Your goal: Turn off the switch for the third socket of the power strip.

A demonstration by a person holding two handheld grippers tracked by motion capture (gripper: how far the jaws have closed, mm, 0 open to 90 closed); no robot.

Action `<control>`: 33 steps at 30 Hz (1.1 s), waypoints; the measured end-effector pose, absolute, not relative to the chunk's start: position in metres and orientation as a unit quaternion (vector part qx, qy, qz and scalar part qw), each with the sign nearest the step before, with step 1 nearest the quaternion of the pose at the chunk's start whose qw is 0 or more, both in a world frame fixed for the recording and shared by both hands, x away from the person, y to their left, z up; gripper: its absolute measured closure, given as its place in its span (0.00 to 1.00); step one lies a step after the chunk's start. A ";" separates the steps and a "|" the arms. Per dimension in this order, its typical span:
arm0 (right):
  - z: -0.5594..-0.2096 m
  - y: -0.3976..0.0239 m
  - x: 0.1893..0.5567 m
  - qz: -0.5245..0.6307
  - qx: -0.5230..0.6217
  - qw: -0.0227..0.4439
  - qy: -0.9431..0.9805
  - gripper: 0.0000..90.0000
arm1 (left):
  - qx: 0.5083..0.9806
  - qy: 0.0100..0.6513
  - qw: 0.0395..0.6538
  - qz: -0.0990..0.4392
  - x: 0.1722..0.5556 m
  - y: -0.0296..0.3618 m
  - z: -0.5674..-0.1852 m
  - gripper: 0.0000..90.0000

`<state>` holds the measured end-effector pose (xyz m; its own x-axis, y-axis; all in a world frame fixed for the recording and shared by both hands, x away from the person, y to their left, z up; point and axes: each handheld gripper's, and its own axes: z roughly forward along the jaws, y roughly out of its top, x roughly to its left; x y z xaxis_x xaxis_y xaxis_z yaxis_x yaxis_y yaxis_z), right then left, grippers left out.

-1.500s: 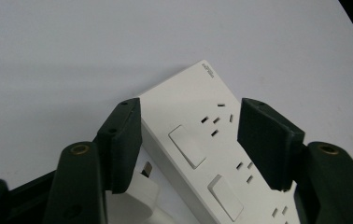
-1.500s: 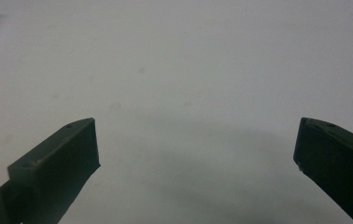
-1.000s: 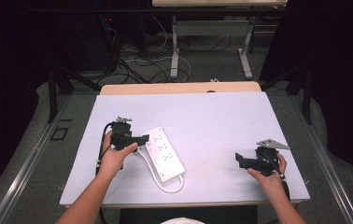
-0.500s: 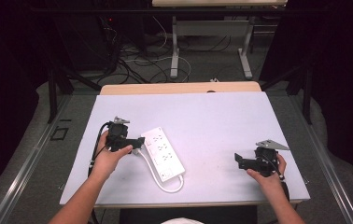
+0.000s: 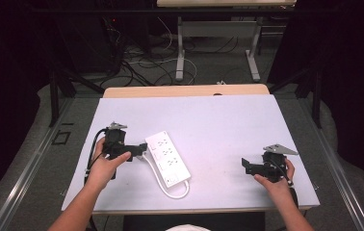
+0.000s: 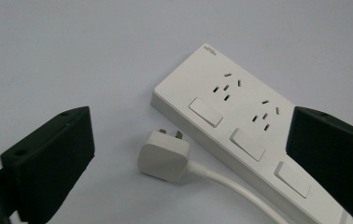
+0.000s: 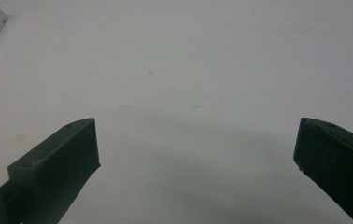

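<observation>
A big pale table (image 5: 218, 125) is sitting in front of a person, with a tan wooden edge showing along its far side. The floor behind it is dark, and a mess of cables (image 5: 136, 62) is lying there beside two grey table legs.

A white power strip (image 5: 167, 159) is lying flat on the left half of the table, turned at a slant. Its white cord (image 5: 173, 192) is looping around at the near end. In the left gripper view the strip (image 6: 240, 135) is showing its sockets and a row of flat switches. Its white plug (image 6: 163, 155) is lying on the table just beside the strip's long side, with the metal pins pointing at the strip.

The left hand (image 5: 104, 166) is holding the left gripper (image 5: 139, 150) right next to the strip. Its jaws are standing wide apart, with the plug and part of the strip between them, not touching.

The right hand (image 5: 274, 180) is holding the right gripper (image 5: 245, 166) far off on the right side of the table. Its jaws are wide apart too, over bare table, holding nothing.
</observation>
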<state>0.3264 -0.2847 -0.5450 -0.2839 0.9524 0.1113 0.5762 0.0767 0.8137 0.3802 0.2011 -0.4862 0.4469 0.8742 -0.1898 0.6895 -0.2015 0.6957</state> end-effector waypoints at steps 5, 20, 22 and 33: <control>-0.545 -0.285 0.327 0.399 0.548 0.238 0.696 0.00 | 0.757 0.511 0.389 0.121 0.373 0.208 -0.482 0.00; -0.544 -0.285 0.326 0.399 0.548 0.238 0.695 0.00 | 0.739 0.510 0.418 0.136 0.353 0.227 -0.482 0.01; -0.544 -0.284 0.326 0.401 0.547 0.243 0.694 0.00 | 0.736 0.511 0.421 0.138 0.351 0.230 -0.483 0.01; -0.544 -0.284 0.326 0.401 0.545 0.243 0.695 0.00 | 0.723 0.526 0.423 0.147 0.342 0.249 -0.495 0.01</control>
